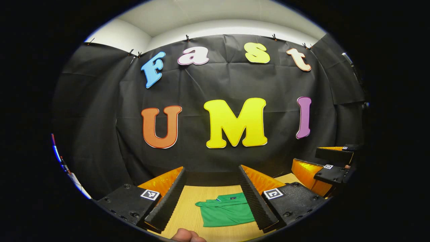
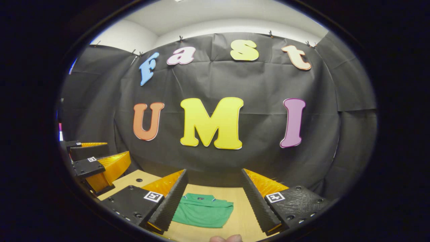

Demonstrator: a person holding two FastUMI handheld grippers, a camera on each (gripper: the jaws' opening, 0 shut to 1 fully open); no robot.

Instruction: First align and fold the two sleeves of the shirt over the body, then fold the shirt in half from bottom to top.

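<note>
While both grippers are held raised above the pale wooden bench [image 1: 188,215], the green collared fabric shirt [image 1: 226,210] is seen lying folded flat on it, apparently into a compact rectangle, though its far edge is poorly resolved. In the left gripper view, the left gripper [image 1: 215,201] is held with jaws wide, the shirt framed between them and touched by neither. In the right gripper view, the right gripper [image 2: 215,201] is likewise spread wide, with the shirt [image 2: 203,210] lying below, nearer its left finger. The right gripper [image 1: 331,166] is also seen at the left gripper view's edge.

Light wood table [image 1: 188,208], and the only thing lying on it is a folded green shirt [image 1: 226,211], collar toward the wall.
</note>
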